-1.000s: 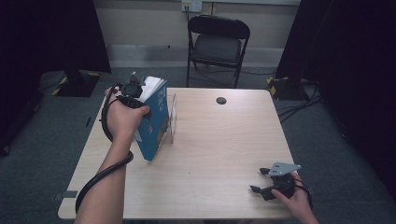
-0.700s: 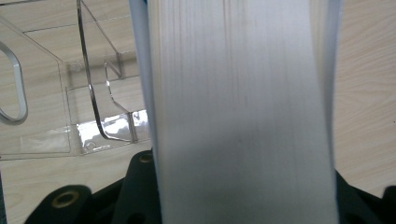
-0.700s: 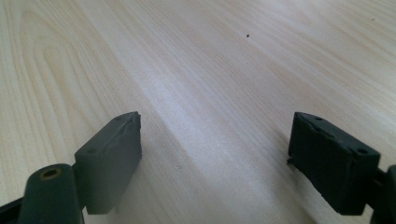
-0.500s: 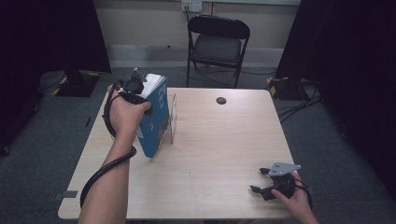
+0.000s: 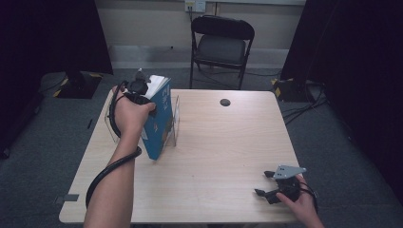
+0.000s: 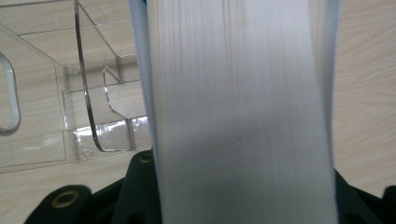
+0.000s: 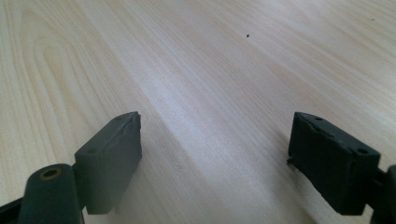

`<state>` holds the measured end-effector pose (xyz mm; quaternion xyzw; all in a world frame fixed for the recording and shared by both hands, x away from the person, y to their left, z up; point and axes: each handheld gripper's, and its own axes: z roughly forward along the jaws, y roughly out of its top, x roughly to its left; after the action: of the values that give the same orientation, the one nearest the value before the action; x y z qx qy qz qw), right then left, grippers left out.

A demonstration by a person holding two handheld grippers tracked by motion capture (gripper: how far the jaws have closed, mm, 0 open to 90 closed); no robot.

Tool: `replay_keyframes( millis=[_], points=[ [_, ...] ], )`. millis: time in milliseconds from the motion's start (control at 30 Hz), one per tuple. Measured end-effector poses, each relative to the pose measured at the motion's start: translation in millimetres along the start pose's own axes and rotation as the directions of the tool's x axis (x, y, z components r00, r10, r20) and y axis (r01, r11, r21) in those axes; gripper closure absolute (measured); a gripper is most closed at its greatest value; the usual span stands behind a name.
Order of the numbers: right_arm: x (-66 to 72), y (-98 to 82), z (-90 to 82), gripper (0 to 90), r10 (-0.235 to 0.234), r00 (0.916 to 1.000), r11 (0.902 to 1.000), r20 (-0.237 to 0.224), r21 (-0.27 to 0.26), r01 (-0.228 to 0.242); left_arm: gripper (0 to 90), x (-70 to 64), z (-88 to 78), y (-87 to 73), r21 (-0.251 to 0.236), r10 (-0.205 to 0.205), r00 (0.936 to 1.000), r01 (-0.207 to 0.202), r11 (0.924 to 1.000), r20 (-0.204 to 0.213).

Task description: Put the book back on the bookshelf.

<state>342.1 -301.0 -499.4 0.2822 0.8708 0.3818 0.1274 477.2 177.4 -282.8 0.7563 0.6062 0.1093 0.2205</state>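
Placement looks underway: left gripper point(image 5: 142, 90) jaws clamp the blue book point(image 5: 159, 126) upright at the clear rack point(image 5: 175, 118) on the counter's point(image 5: 228, 156) far left, probably needing lowering between dividers, while right gripper point(image 5: 271, 185) jaws rest open near right.

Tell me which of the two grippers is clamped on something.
The left gripper, shut on the thick blue-covered book by the clear acrylic stand. The right gripper rests open on the wooden table.
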Motion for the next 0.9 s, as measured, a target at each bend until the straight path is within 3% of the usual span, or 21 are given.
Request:
replay_keyframes(
  millis=[533, 900],
  points=[
    [-0.1, 0.0, 0.0, 16.8, -0.001, 1.0, 1.0, 0.0, 0.0, 0.001, 62.0, -0.6, 10.8, 7.4, -0.01, -0.023, 0.9997, 0.023, 0.9997, 0.002],
    [-0.1, 0.0, 0.0, 16.8, 0.0, 1.0, 1.0, 0.0, 0.0, 0.0, 62.0, -2.8, 18.5, 12.7, -0.029, -0.038, 0.9988, 0.038, 0.9989, -0.029]
  ],
)
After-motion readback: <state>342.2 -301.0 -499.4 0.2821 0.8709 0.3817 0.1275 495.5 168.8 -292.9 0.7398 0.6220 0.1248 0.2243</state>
